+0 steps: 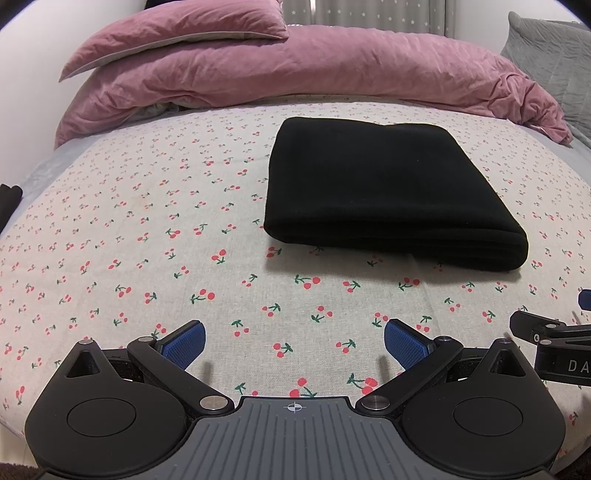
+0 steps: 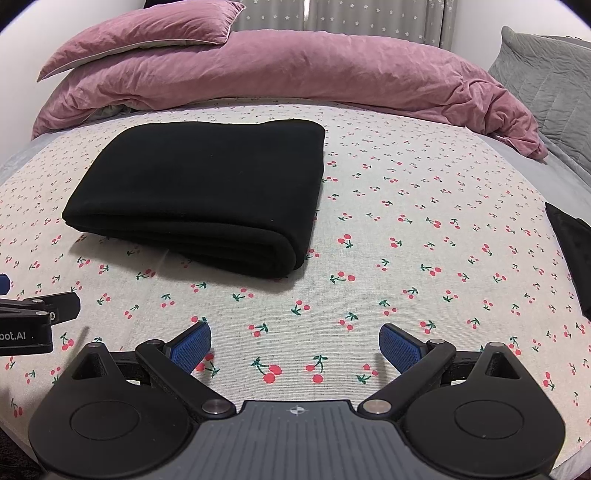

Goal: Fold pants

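Black pants [image 1: 384, 192] lie folded into a thick, neat rectangle on the cherry-print sheet [image 1: 147, 236], with the rounded fold edge facing me. The same pants [image 2: 207, 192] sit left of centre in the right wrist view. My left gripper [image 1: 294, 343] is open, hovering low over bare sheet in front of the pants and a little to their left. My right gripper [image 2: 295, 345] is open too, over the sheet [image 2: 406, 236] in front of the pants and to their right. Neither touches the fabric. Each gripper's edge shows in the other's view: the right gripper [image 1: 554, 339], the left gripper [image 2: 33, 321].
A pink duvet [image 1: 314, 70] and pink pillow [image 1: 177, 33] lie bunched along the far side of the bed. A grey quilted pillow [image 2: 550, 77] leans at the far right. Dark cloth [image 2: 572, 243] lies at the right bed edge, and a dark item [image 1: 9, 203] at the left edge.
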The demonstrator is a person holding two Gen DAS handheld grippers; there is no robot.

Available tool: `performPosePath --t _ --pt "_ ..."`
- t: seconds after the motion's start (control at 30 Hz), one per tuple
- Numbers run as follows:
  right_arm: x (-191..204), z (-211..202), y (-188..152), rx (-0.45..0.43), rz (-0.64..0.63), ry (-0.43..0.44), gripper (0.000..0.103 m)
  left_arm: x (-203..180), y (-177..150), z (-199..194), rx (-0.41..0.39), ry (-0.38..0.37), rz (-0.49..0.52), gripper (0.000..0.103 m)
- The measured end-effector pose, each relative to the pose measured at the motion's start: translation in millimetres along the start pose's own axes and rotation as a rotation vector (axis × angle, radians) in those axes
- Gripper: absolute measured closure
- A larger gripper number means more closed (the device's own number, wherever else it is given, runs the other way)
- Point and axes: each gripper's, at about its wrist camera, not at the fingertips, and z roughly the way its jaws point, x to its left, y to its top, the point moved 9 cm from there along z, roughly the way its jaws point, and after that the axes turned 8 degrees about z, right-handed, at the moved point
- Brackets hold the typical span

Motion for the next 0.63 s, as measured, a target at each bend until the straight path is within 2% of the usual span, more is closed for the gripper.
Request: performPosePath --t 0.47,0.63 --pt "1.0 1.5 -1.7 0.004 0.001 0.002 0.005 0.2 -1.1 1.2 0.003 -0.002 0.0 0.0" --pt "3.0 4.4 -3.6 0.009 -0.002 0.007 0.005 -1.4 -4.0 4.2 0.003 -0.023 0.009 0.0"
